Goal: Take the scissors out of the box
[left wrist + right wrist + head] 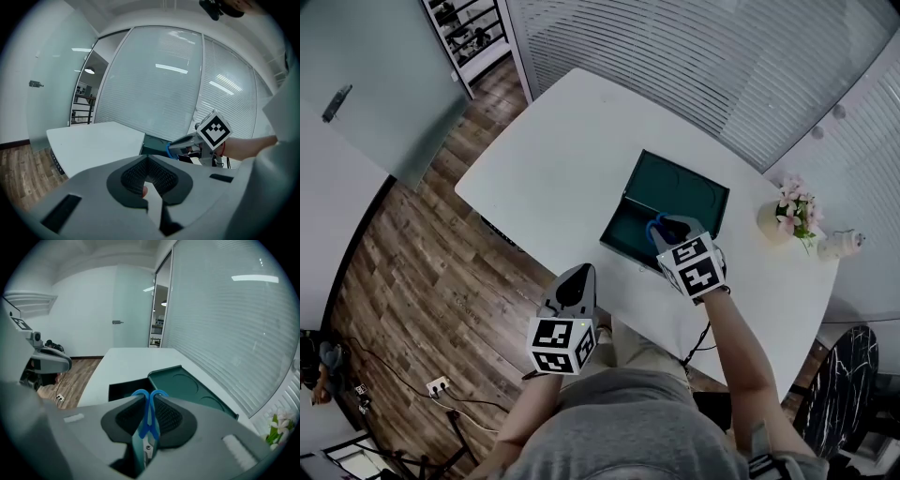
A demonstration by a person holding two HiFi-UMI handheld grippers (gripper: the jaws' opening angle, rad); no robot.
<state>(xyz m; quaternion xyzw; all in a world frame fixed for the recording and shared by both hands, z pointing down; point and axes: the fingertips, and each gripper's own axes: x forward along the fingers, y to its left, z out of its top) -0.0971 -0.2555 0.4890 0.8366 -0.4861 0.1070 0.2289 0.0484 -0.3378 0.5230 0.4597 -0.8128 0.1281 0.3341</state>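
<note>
1. The scissors (pixel 151 420) are being pinched by the right gripper (pixel 150 405). Its pads are being pressed on the blue handles from both sides, the handle loops are being left poking out past the jaw tips, and the pivot and blades are being pointed back toward the camera.
2. The scissors are being held in the air above the open dark green box (pixel 625 223), over its near end in the head view.
3. The box is being supported by the white table (pixel 553 159), and its lid (pixel 689 187) is being shown laid open on the far side of the base.
4. The left gripper (pixel 149 161) is being held with its jaws pressed together and nothing between them. It is being held off the table's near edge, over the wooden floor (pixel 422 253), well apart from the box.
5. A small vase of pink flowers (pixel 792 214) is being shown near the table's right end, apart from the box.
</note>
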